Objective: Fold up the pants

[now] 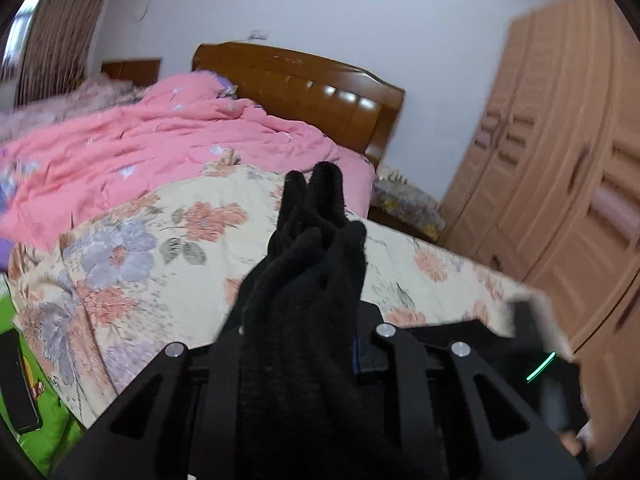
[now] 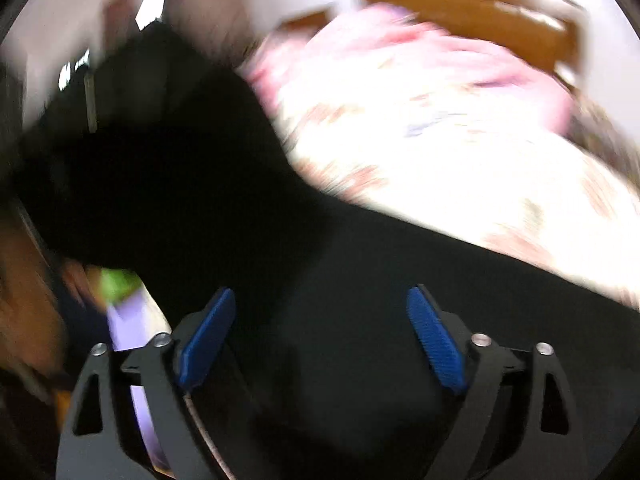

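Note:
The black pants (image 1: 312,264) stick up in a bunched wad out of my left gripper (image 1: 320,340), which is shut on them; the cloth hides most of its fingers, and only one blue pad's edge (image 1: 362,356) shows. In the blurred right wrist view, the black pants (image 2: 200,184) spread dark across the left and lower part of the picture. My right gripper (image 2: 320,332) stands open over that cloth, its blue pads (image 2: 208,336) far apart and pressing on nothing.
A bed with a floral cover (image 1: 152,248) and a crumpled pink quilt (image 1: 160,140) lies ahead, its wooden headboard (image 1: 304,88) against the wall. A tall wooden wardrobe (image 1: 560,160) stands to the right. Green fabric (image 1: 52,420) and a flat black object (image 1: 16,380) lie at lower left.

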The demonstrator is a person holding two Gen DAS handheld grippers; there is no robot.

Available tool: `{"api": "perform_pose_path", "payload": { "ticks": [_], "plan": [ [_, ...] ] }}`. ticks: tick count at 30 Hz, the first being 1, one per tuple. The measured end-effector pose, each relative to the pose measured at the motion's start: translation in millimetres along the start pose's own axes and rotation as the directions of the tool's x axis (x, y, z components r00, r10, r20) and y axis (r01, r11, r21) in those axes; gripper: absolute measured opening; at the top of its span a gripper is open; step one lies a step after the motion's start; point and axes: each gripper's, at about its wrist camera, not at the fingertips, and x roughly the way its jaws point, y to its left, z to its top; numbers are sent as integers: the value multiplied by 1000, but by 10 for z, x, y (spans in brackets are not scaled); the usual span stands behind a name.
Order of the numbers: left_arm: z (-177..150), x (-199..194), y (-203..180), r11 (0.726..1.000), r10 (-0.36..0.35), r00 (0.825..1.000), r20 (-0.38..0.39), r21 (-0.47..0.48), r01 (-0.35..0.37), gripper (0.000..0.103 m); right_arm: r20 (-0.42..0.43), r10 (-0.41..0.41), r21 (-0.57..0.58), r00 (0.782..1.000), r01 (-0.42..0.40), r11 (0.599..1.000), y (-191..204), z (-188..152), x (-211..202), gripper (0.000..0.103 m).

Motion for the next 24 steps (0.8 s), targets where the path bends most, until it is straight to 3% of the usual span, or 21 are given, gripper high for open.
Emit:
{"api": "perform_pose_path", "payload": {
  "ticks": [1,3,5,7,9,11,13,15,17,18,19,22,24],
  "plan": [
    [-64,41,-190,999,6,1000,-7,32,-6,21,49,44,109,998,-50,993,-243,-59,-200,88],
    [-206,153,-556,997,-2,1000,-26,78,4,21,204,90,333,975,-156,930,-829,-338,-678,88],
    [-366,282,-861,993,-4,999,-49,120,10,21,302,73,468,950,-215,857,-1255,-668,-1055,88],
    [-573,451,-1171,985,-15,995,-94,169,31,21,342,29,520,939,-215,827,-1495,-928,-1314,88],
    [-795,620,-1389,974,-40,991,-131,215,68,22,333,-17,548,943,-179,817,-1596,-1067,-1407,88],
    [-1066,846,-1592,963,-58,979,-197,246,107,25,309,-6,563,951,-178,807,-1631,-1210,-1377,88],
    [-1288,1023,-1674,954,-105,965,-241,251,167,43,291,35,579,956,-205,789,-1617,-1302,-1285,88],
    [-1379,995,-1766,924,-201,949,-243,275,266,97,277,90,587,957,-243,772,-1619,-1395,-1257,88],
    [-1380,873,-1808,871,-348,895,-280,256,419,101,277,118,588,954,-265,764,-1583,-1402,-1213,88],
    [-1350,784,-1765,832,-431,848,-309,227,506,101,277,132,588,952,-276,761,-1592,-1321,-1210,88],
    [-1332,715,-1720,819,-456,832,-315,218,532,101,277,153,588,949,-293,754,-1599,-1271,-1195,88],
    [-1209,314,-1297,832,-469,850,-238,204,516,101,221,202,588,954,-295,753,-1562,-1253,-1169,88],
    [-1130,63,-892,846,-482,861,-163,171,506,101,169,191,558,967,-253,790,-1513,-1242,-1071,88]
  ]
}}
